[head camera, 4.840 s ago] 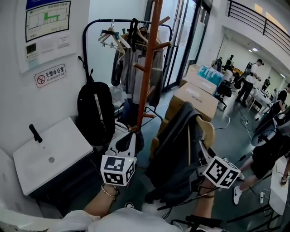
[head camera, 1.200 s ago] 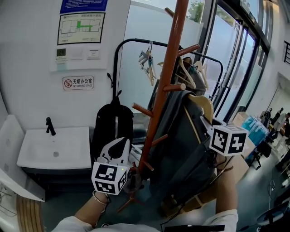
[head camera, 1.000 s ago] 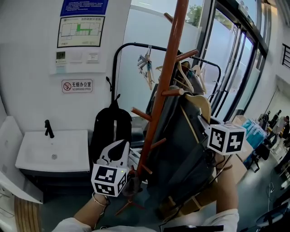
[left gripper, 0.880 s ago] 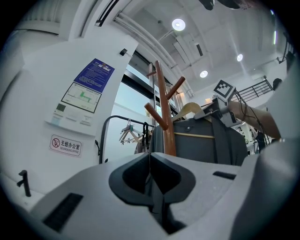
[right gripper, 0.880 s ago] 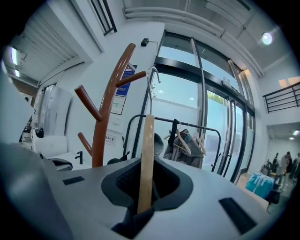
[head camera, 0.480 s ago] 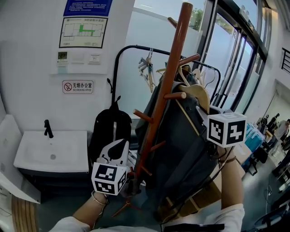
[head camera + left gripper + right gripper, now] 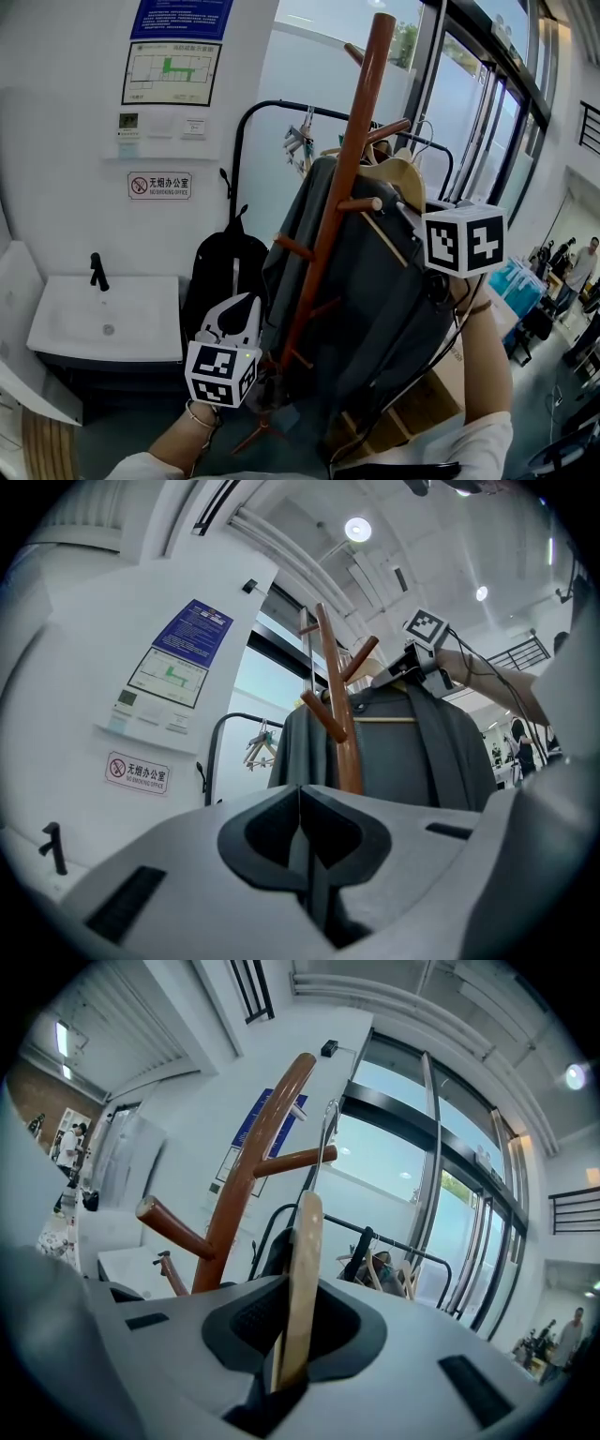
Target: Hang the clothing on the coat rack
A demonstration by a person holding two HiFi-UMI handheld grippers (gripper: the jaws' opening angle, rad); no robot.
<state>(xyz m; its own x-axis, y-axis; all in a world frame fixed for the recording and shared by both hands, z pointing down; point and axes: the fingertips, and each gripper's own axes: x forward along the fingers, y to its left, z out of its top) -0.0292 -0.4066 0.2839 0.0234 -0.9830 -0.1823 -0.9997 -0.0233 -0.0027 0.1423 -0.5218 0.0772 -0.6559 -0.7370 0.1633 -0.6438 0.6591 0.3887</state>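
Observation:
The brown wooden coat rack (image 7: 352, 141) stands in the middle of the head view, with pegs sticking out of its pole. A dark grey garment (image 7: 375, 300) hangs on a wooden hanger (image 7: 398, 178) right against the pole. My right gripper (image 7: 419, 220) is shut on the hanger's shoulder, high up beside the upper pegs. In the right gripper view the hanger (image 7: 300, 1269) runs between the jaws, and its metal hook (image 7: 323, 1147) rises next to the pole (image 7: 248, 1171). My left gripper (image 7: 236, 319) is low by the rack's base, shut and empty (image 7: 300, 822).
Behind the rack stands a black clothes rail (image 7: 281, 117) with spare hangers and clothes. A black backpack (image 7: 220, 272) leans by a white sink (image 7: 94, 323) at the left wall. Cardboard boxes (image 7: 459, 375) lie low right, with glass doors behind.
My right gripper has lifted the hanger and garment up and to the left, level with the rack's upper pegs. The left gripper has stayed low by the base.

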